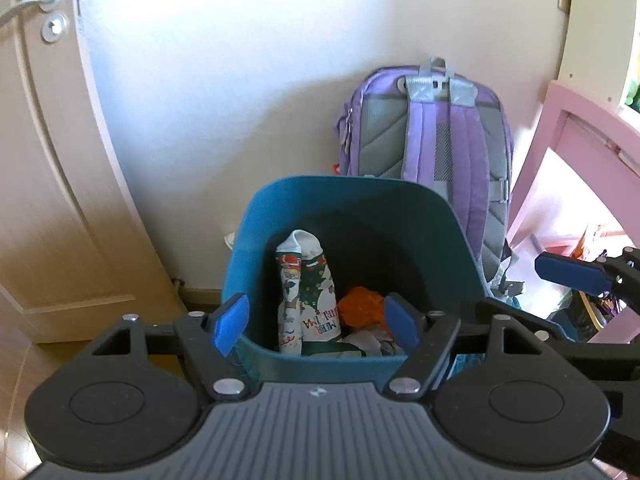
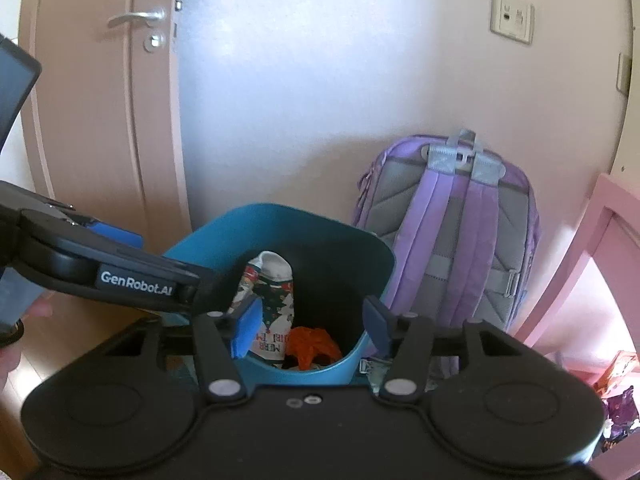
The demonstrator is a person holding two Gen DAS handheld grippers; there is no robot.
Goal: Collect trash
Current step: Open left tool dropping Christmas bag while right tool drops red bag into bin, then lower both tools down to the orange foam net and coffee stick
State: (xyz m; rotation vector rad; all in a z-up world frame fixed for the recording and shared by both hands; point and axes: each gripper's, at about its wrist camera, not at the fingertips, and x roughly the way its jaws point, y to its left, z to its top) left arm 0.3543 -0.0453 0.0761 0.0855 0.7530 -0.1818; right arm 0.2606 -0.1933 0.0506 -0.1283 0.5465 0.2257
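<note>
A teal bin (image 1: pixel 256 236) (image 2: pixel 216 240) stands on the floor by the wall. Inside it lie a Christmas-print paper piece (image 1: pixel 308 300) (image 2: pixel 272 312), an orange crumpled wrapper (image 1: pixel 360 306) (image 2: pixel 314 344) and some white scraps. My left gripper (image 1: pixel 316 326) hovers over the bin's near rim, open, with nothing between its blue pads. My right gripper (image 2: pixel 312 328) hangs over the same bin, open and empty too. The left gripper's arm (image 2: pixel 100 268) crosses the right wrist view at the left. A blue finger of the right gripper (image 1: pixel 572 274) shows at the left wrist view's right edge.
A purple and grey backpack (image 1: pixel 432 152) (image 2: pixel 452 232) leans on the wall behind the bin. A beige door (image 1: pixel 48 160) (image 2: pixel 100 120) stands at the left. Pink furniture (image 1: pixel 560 152) (image 2: pixel 600 248) is at the right, with colourful items (image 2: pixel 616 396) on the floor beneath.
</note>
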